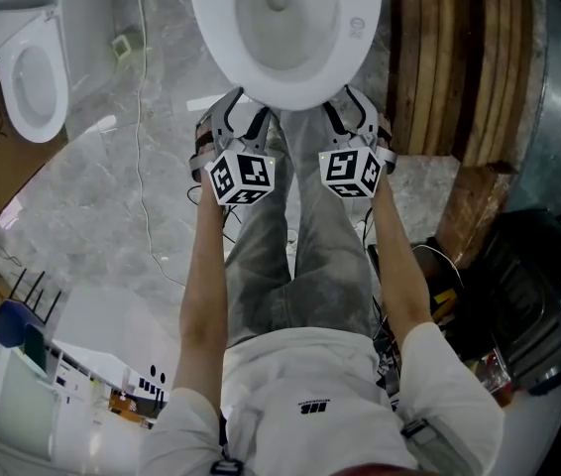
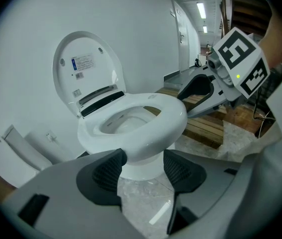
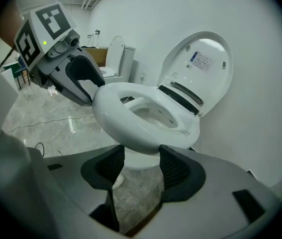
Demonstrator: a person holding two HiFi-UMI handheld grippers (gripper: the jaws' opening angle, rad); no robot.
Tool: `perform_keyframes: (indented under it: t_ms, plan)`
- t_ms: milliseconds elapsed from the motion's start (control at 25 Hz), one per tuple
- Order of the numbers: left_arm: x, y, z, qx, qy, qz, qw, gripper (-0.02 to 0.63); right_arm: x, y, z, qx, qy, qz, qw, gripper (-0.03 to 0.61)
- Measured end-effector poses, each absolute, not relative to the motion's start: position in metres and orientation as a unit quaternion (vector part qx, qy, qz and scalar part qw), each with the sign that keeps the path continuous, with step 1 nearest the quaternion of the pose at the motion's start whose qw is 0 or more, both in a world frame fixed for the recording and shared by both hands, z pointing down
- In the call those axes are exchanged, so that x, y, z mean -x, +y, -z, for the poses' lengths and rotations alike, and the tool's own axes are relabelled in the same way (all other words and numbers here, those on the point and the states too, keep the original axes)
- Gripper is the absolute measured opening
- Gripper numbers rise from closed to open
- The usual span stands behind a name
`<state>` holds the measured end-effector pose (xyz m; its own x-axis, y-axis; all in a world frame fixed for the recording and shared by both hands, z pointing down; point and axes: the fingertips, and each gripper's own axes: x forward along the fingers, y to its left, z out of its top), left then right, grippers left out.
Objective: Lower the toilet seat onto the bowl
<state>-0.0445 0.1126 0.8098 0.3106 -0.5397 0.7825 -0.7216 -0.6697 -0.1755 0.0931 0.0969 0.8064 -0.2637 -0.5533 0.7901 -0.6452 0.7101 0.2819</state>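
A grey marble floor [image 1: 112,226] spreads beneath both claws. Straight ahead of them stands a white ceramic toilet [image 1: 285,82], its front edge just beyond the tips of the left claw [image 1: 241,117] and the right claw [image 1: 357,112]. A platform of brown wooden slats [image 1: 449,58] lies to the right of the right claw. A second white toilet [image 1: 28,77] stands well off to the left of the left claw. Beyond the claws, the rounded white toilet lid [image 2: 86,68] stands upright at the back. The white oval toilet seat [image 2: 168,108] lies flat on the bowl, in front of the lid. Both claws are spread moderately wide and grip nothing; the toilet's base shows through each gap. A small printed label [image 2: 83,63] sticks to the lid's underside.
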Motion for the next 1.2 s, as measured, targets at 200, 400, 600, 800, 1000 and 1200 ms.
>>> perform_keyframes:
  t_ms: [200,400,600,800,1000,1200]
  plan:
    - [0.044,0.116,-0.824,-0.8,-0.388,-0.444,0.113,0.272,-0.094,0.1,-0.821,-0.376,-0.791,-0.049,0.48,0.222]
    - [0.043,0.119,-0.838,-0.8,-0.385,-0.442,0.131,0.272,-0.095,0.102,-0.836,-0.374,-0.788,-0.051,0.487,0.222]
    - [0.043,0.121,-0.852,-0.796,-0.383,-0.444,0.149,0.27,-0.095,0.104,-0.851,-0.368,-0.785,-0.056,0.496,0.222]
    - [0.043,0.121,-0.867,-0.794,-0.38,-0.446,0.164,0.267,-0.095,0.104,-0.865,-0.359,-0.785,-0.068,0.501,0.222]
    - [0.043,0.123,-0.88,-0.791,-0.378,-0.449,0.173,0.261,-0.095,0.106,-0.877,-0.354,-0.785,-0.08,0.501,0.219]
    - [0.045,0.121,-0.895,-0.79,-0.373,-0.453,0.178,0.256,-0.094,0.104,-0.892,-0.349,-0.784,-0.09,0.505,0.21]
